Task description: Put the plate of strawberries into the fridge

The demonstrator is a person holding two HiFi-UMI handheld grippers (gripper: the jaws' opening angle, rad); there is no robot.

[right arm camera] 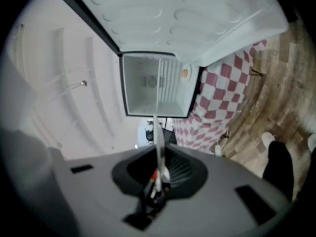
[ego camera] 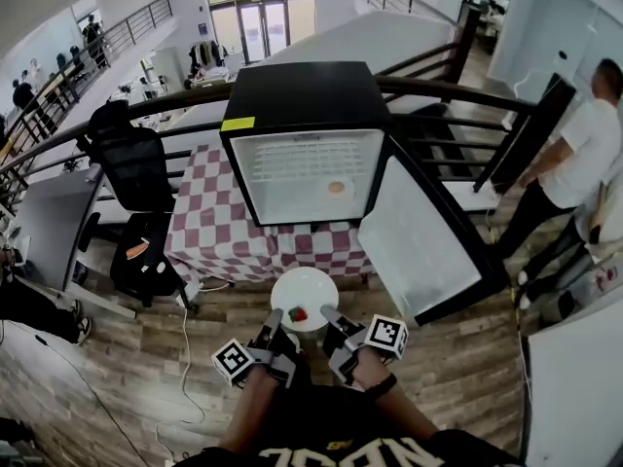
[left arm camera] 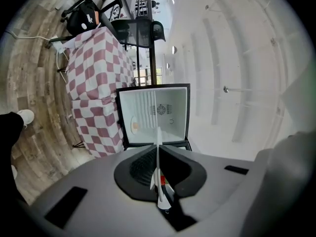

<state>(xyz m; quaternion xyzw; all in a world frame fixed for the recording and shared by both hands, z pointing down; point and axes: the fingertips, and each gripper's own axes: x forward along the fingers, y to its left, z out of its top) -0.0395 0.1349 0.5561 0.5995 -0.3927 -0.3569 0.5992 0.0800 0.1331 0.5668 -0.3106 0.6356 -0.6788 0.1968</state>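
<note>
Strawberry (ego camera: 298, 313) on a white plate (ego camera: 307, 282); left gripper (ego camera: 274, 317) and right gripper (ego camera: 329, 315) each clamp the plate's near rim, before the open fridge (ego camera: 292, 90).

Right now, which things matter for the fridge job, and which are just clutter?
In the job: plate with strawberry; left tongs and right tongs, both clamped on its rim; open fridge and its door.
Lying about: checkered table, office chair, railing, person.

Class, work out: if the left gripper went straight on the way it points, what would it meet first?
Likely the open fridge, straight ahead; the way there looks free, though depth is unclear.
</note>
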